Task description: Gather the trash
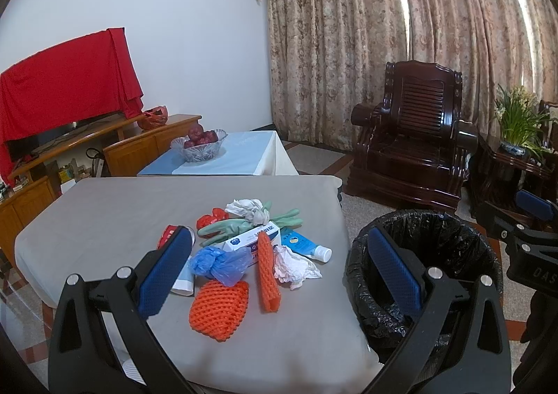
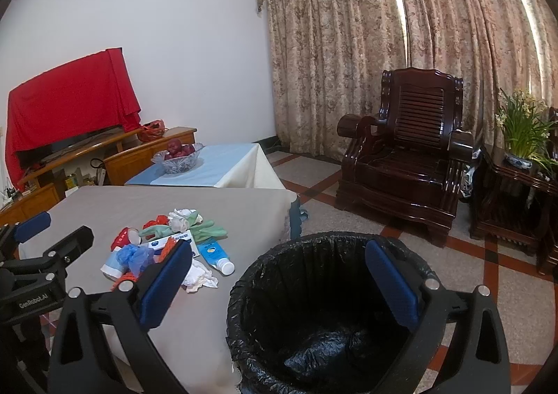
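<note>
A pile of trash lies on the grey-covered table (image 1: pixel 104 216): orange foam nets (image 1: pixel 219 310), a blue plastic bag (image 1: pixel 219 263), crumpled white paper (image 1: pixel 296 265), a white-blue box (image 1: pixel 251 240), a tube (image 1: pixel 307 245), green gloves (image 1: pixel 244 225) and red wrappers. The pile also shows in the right wrist view (image 2: pixel 167 247). A bin with a black liner (image 2: pixel 314 307) stands right of the table. My left gripper (image 1: pixel 279 275) is open and empty, above the table's near side. My right gripper (image 2: pixel 279 286) is open and empty, above the bin.
A second table with a blue cloth and a glass fruit bowl (image 1: pixel 198 146) stands behind. A wooden TV cabinet (image 1: pixel 69 150) is at the left, a dark wooden armchair (image 1: pixel 411 136) and a side table with a plant (image 1: pixel 516 136) at the right.
</note>
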